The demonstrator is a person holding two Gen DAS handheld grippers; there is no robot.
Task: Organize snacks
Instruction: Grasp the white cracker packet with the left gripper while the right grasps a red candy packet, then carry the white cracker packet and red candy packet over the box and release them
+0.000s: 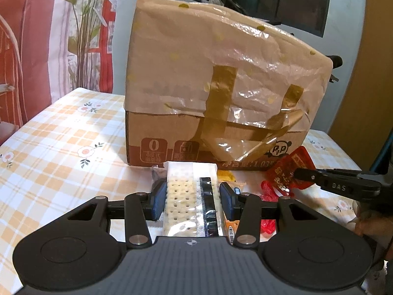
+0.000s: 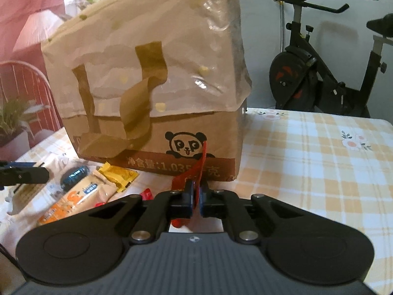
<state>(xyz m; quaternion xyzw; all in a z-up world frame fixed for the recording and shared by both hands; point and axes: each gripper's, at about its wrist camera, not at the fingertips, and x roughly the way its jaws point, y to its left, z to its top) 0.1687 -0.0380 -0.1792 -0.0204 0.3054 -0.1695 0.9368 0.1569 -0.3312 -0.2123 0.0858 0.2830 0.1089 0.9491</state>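
My left gripper (image 1: 192, 196) is shut on a clear pack of crackers (image 1: 189, 196), held lengthwise between the blue pads just in front of the cardboard box (image 1: 167, 137). My right gripper (image 2: 195, 196) is shut on a red snack packet (image 2: 196, 172), held edge-on near the box's panda logo (image 2: 186, 145); the same packet shows in the left wrist view (image 1: 289, 169). A plastic bag with brown handles (image 1: 221, 56) covers the top of the box (image 2: 196, 127). More snacks lie on the table: an orange packet (image 2: 73, 201), a yellow packet (image 2: 118, 175), a dark round one (image 2: 73, 175).
The table has a yellow checked floral cloth (image 1: 61, 147). An exercise bike (image 2: 319, 73) stands behind the table on the right. A chair and plants (image 2: 14, 113) are at the left. Red loose pieces (image 1: 267, 191) lie by the left gripper.
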